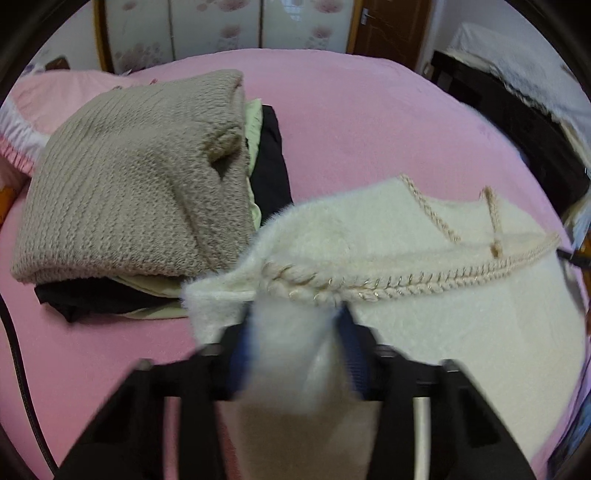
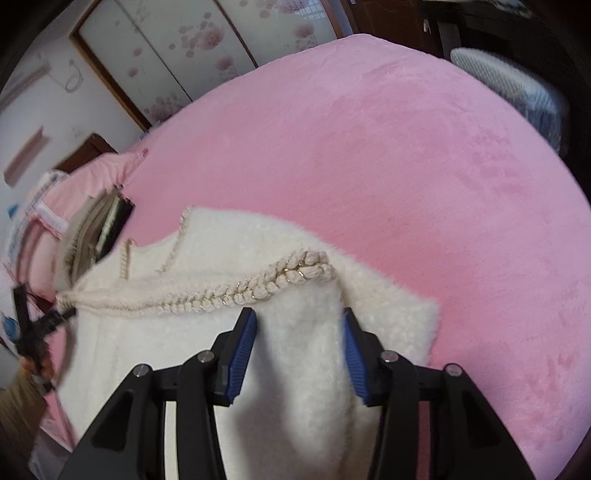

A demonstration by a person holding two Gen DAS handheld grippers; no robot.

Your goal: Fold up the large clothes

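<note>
A fluffy cream sweater (image 1: 424, 325) with braided rope trim (image 1: 406, 286) lies on the pink bed. My left gripper (image 1: 295, 317) has a bunch of its left end between its blue pads, close under the trim. My right gripper (image 2: 299, 317) has the sweater (image 2: 207, 266) bunched between its blue pads (image 2: 243, 343) at the right end of the trim (image 2: 258, 288). The cloth fills each gap, and the trim edge is stretched between the two grippers. The left gripper also shows in the right wrist view (image 2: 33, 325), at the far left.
A stack of folded clothes sits left of the sweater: a beige knit (image 1: 136, 184) on top, pale green and black layers (image 1: 269, 166) below. The pink bedspread (image 2: 424, 166) spreads far and right. Pink pillows (image 1: 48, 99), wardrobe doors (image 1: 221, 26) and dark furniture (image 1: 517, 122) lie beyond.
</note>
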